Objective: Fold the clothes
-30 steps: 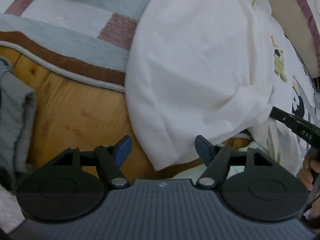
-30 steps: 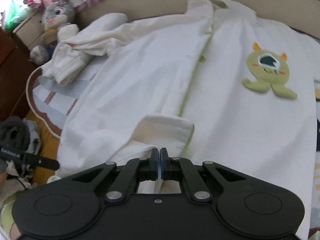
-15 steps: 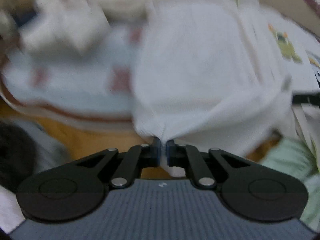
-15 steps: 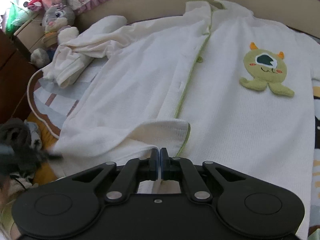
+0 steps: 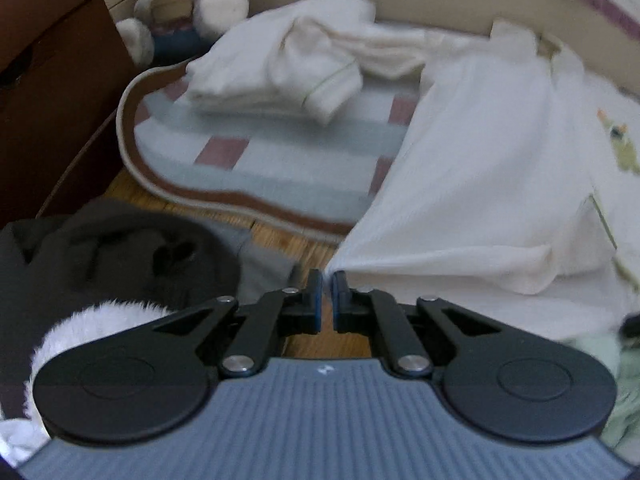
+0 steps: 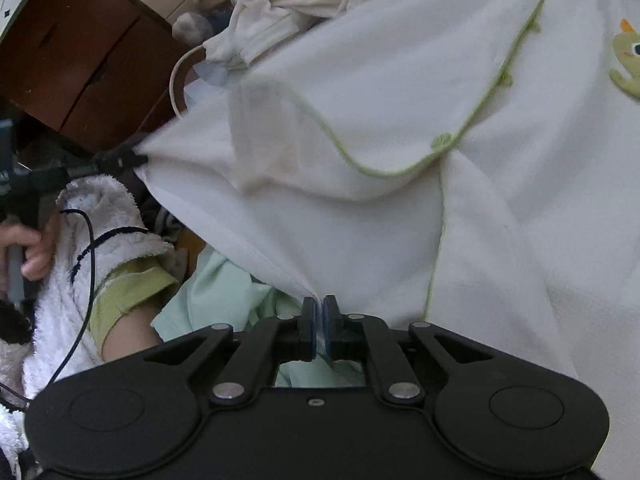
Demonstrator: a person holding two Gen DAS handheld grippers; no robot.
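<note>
Both grippers (image 5: 327, 280) (image 6: 319, 308) grip shirt (image 6: 400, 80); no text.

You have no readable text here; just a small white logo mark on the left gripper's (image 5: 327, 298) grey housing.

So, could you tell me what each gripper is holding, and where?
Both pinch the white waffle-knit nightshirt: left gripper at one hem corner, right gripper further along the hem.

A cream-white garment (image 6: 400, 100) has lime-green piping and a green monster patch (image 6: 626, 64) with an orange horn. The rug (image 5: 256, 168) is pale blue and white with dusty-red squares and a brown border. Nearby clothing (image 5: 112, 252) is dark grey.
</note>
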